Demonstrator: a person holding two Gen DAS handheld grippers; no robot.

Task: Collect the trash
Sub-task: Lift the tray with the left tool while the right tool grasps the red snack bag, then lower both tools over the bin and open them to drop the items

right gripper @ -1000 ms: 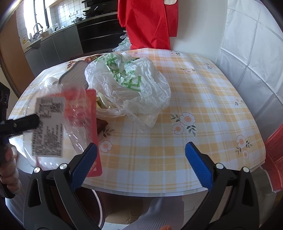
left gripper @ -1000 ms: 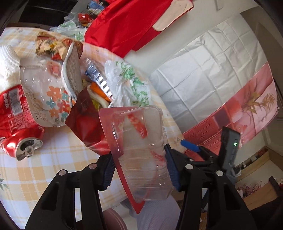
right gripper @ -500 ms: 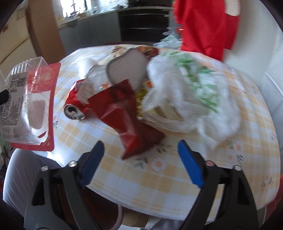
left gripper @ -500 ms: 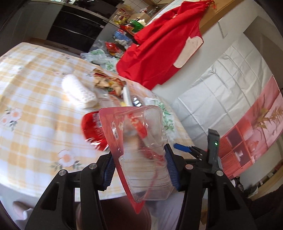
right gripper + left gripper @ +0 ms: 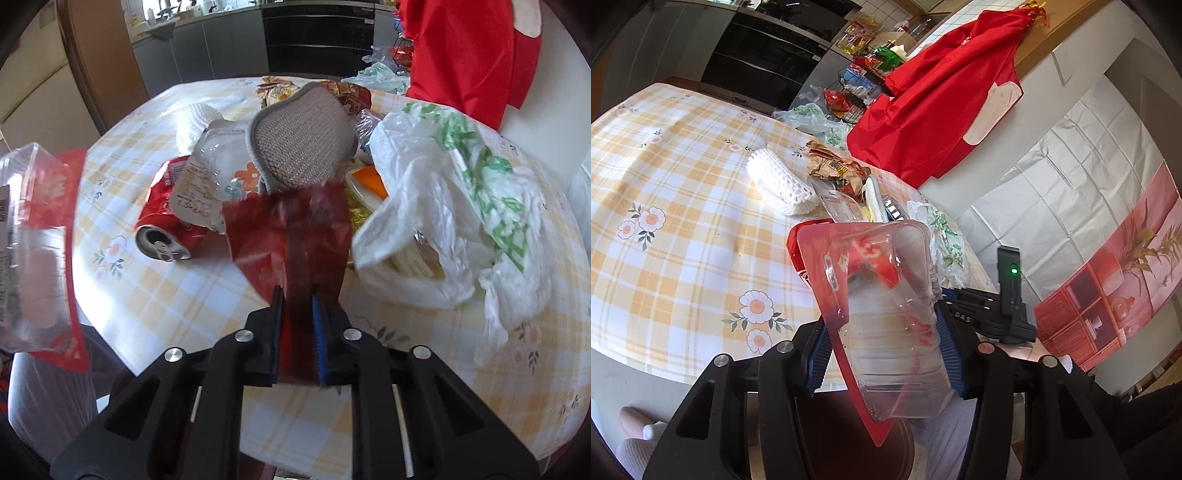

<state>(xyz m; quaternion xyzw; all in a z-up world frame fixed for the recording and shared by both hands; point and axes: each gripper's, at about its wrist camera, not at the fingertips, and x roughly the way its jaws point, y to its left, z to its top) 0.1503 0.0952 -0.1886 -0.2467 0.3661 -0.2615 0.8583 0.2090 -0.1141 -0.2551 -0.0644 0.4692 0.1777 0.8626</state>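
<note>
My left gripper (image 5: 884,354) is shut on a clear plastic blister pack with a red card backing (image 5: 886,314), held above the table's near edge; the pack (image 5: 33,251) also shows at the left of the right wrist view. My right gripper (image 5: 298,325) is closing its jaws on a dark red foil wrapper (image 5: 291,232), and the pads pinch its lower end. Behind the wrapper lies a crushed red can (image 5: 166,229), a clear floral plastic bottle (image 5: 210,181), a grey mesh insole (image 5: 299,147) and a white plastic bag with green print (image 5: 454,206).
The round table has a yellow checked cloth (image 5: 665,206). A white knitted roll (image 5: 779,184) and crumpled snack wrappers (image 5: 834,170) lie farther back. A red cloth (image 5: 945,107) hangs at the wall. A person's leg (image 5: 44,406) is below the table edge.
My right gripper swung from the bare cloth over to the trash pile and closed from wide open onto the red wrapper. The left gripper pulled back from the pile with the blister pack.
</note>
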